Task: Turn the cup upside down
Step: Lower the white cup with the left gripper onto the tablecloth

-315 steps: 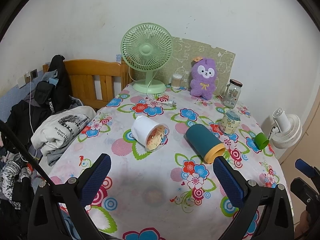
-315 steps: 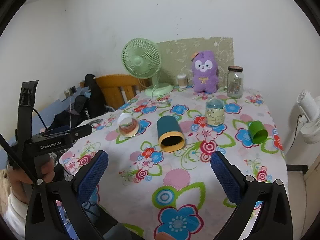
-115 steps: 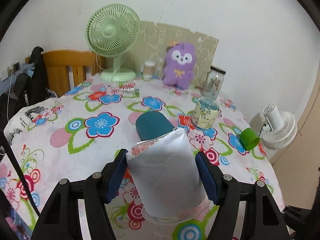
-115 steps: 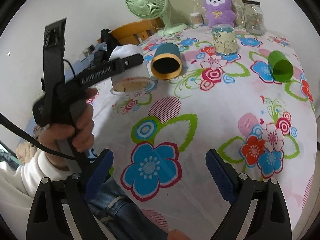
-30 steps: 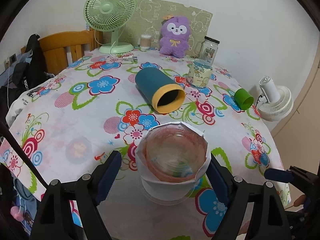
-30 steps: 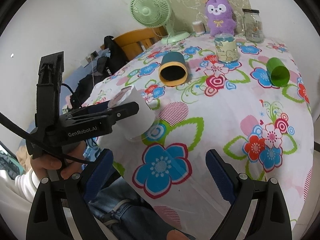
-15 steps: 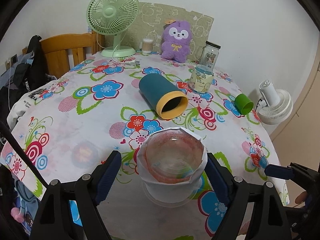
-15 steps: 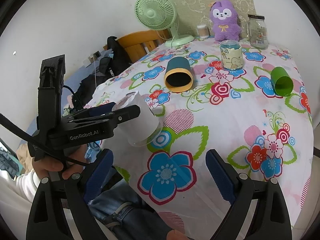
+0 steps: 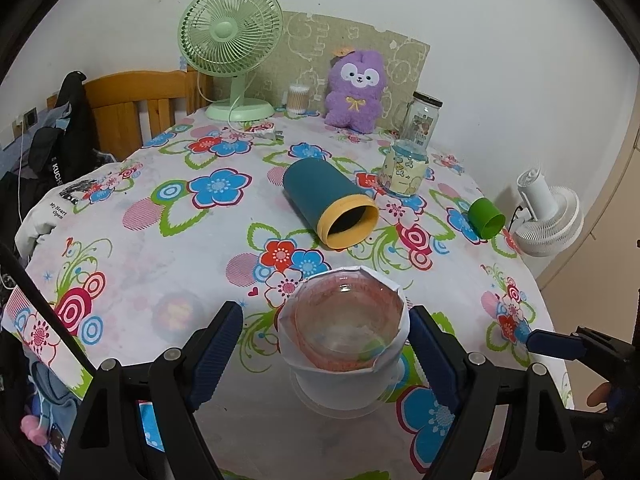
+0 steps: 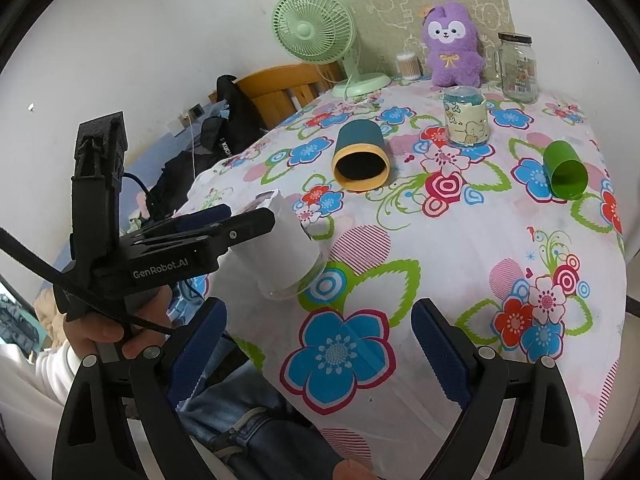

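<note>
A clear plastic cup with a white paper sleeve (image 9: 346, 340) stands mouth down on the flowered tablecloth (image 9: 168, 248) near the front edge, its base facing up. My left gripper (image 9: 326, 344) is open, with its blue pads on either side of the cup and a clear gap on the left. The right wrist view shows the cup (image 10: 286, 252) standing beside the left gripper (image 10: 224, 220). My right gripper (image 10: 318, 344) is open and empty, over the table's front edge.
A teal cup with a yellow rim (image 9: 330, 208) and a small green cup (image 9: 486, 218) lie on their sides. A printed glass (image 9: 404, 168), a jar (image 9: 422, 122), a purple plush (image 9: 356, 88) and a green fan (image 9: 230, 44) stand at the back. A wooden chair (image 9: 132, 108) with clothes is at the left.
The left gripper's fingers have spread away from the cup, which now stands free on the cloth. Both grippers have drawn back and up a little.
</note>
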`<state>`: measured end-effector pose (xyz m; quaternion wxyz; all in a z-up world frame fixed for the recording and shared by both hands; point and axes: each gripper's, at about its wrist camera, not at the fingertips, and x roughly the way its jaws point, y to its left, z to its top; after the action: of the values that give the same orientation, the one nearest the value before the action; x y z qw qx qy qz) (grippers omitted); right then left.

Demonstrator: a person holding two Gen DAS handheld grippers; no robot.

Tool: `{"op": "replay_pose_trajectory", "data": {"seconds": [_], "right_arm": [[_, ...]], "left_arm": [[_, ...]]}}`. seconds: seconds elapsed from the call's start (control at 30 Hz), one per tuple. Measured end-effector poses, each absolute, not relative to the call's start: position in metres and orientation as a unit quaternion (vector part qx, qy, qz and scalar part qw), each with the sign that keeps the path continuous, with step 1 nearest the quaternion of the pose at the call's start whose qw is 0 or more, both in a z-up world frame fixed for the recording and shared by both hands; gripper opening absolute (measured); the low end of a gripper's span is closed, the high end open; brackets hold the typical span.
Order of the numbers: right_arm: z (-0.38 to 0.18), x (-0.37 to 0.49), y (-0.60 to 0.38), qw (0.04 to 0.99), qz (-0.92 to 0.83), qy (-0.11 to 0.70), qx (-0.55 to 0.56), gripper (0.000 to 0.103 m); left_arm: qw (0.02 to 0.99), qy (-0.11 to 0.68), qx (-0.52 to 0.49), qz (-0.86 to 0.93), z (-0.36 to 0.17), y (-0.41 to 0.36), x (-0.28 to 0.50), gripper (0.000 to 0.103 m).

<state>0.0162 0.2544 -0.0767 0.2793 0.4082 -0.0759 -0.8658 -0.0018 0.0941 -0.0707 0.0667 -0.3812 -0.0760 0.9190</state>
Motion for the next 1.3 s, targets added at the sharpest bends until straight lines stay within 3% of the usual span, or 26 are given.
{"op": "replay_pose_trajectory", "data": {"seconds": [1.3], "right_arm": [[-0.046,0.018,0.229,0.297,-0.878,-0.038,0.374,0.095]], "left_arm": [[0.078,-0.087,-0.337,0.934,-0.024,0.081,0.013,0.089]]}}
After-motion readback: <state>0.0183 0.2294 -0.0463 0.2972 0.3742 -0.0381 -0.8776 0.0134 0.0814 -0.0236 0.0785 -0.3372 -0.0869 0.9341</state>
